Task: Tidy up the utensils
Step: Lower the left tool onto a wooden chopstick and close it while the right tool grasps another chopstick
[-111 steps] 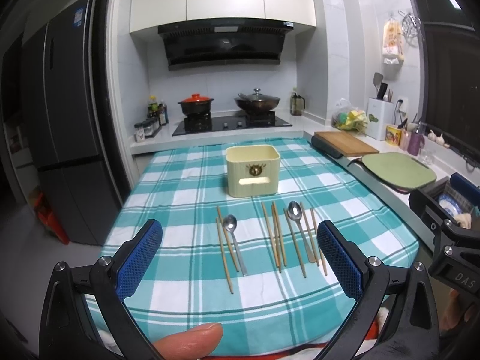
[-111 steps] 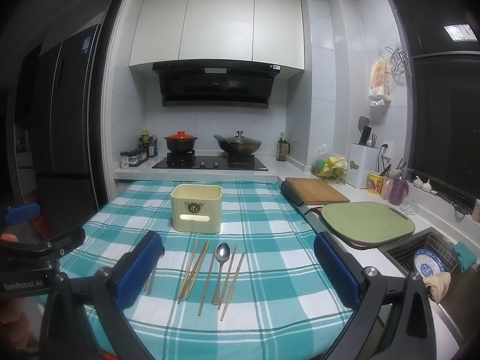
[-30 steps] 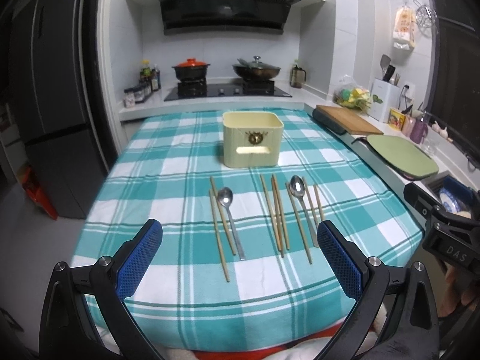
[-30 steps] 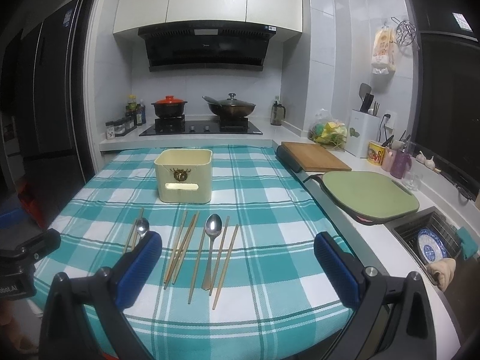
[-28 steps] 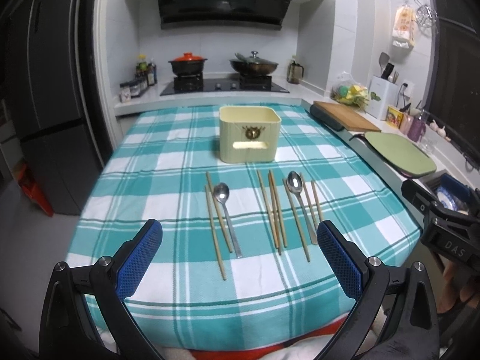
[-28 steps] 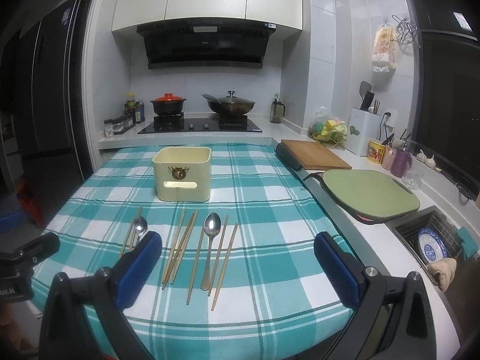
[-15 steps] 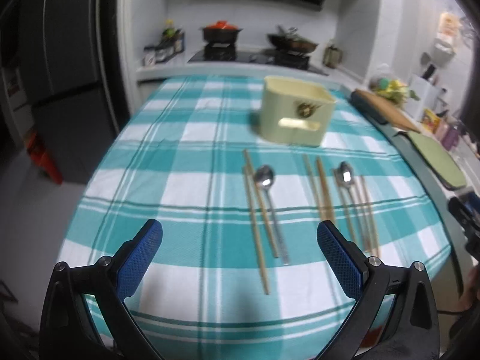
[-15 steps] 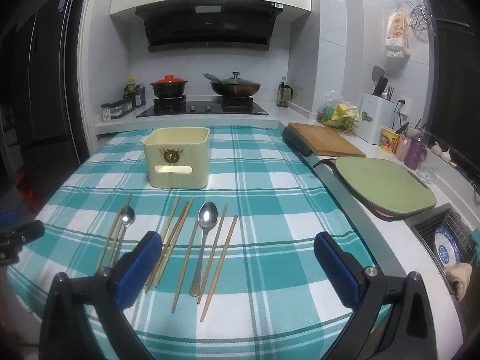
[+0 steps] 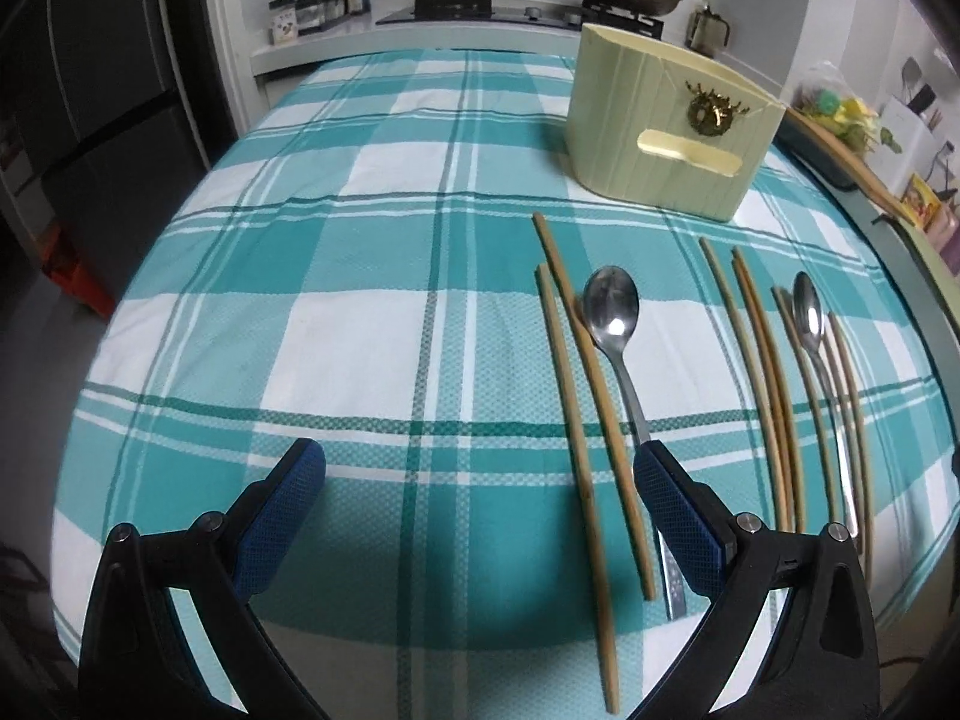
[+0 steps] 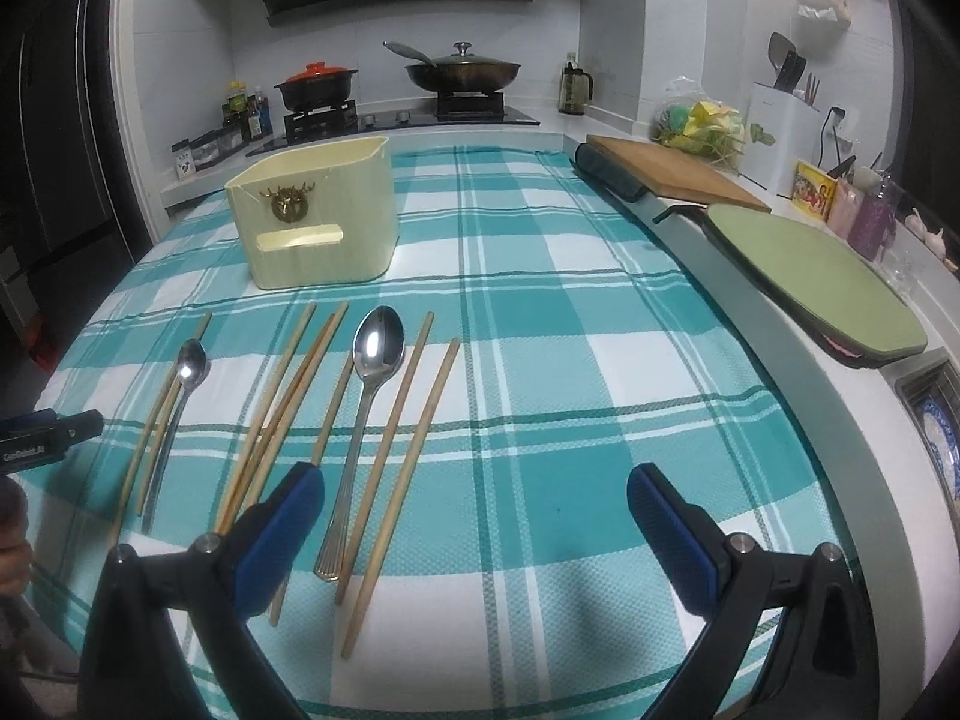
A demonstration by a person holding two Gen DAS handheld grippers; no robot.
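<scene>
A cream utensil holder [image 9: 669, 138] stands on the teal checked tablecloth [image 9: 360, 312]; it also shows in the right wrist view [image 10: 318, 213]. Several wooden chopsticks [image 9: 576, 414] and two metal spoons lie in front of it: one spoon [image 9: 615, 324] at the left, one [image 10: 369, 396] further right. My left gripper [image 9: 480, 498] is open and empty, low over the cloth, its right finger over the left spoon's handle. My right gripper [image 10: 474, 510] is open and empty, just right of the right group of chopsticks [image 10: 408, 438].
A stove with a red-lidded pot [image 10: 315, 84] and a wok [image 10: 462, 72] stands behind the table. A wooden board [image 10: 666, 171] and a green board [image 10: 810, 276] lie on the counter at the right. A fridge [image 9: 90, 90] stands at the left.
Both grippers have moved forward and down towards the utensils. The left one now hangs close over the left chopsticks and spoon; the right one is close to the right group. Both stayed open.
</scene>
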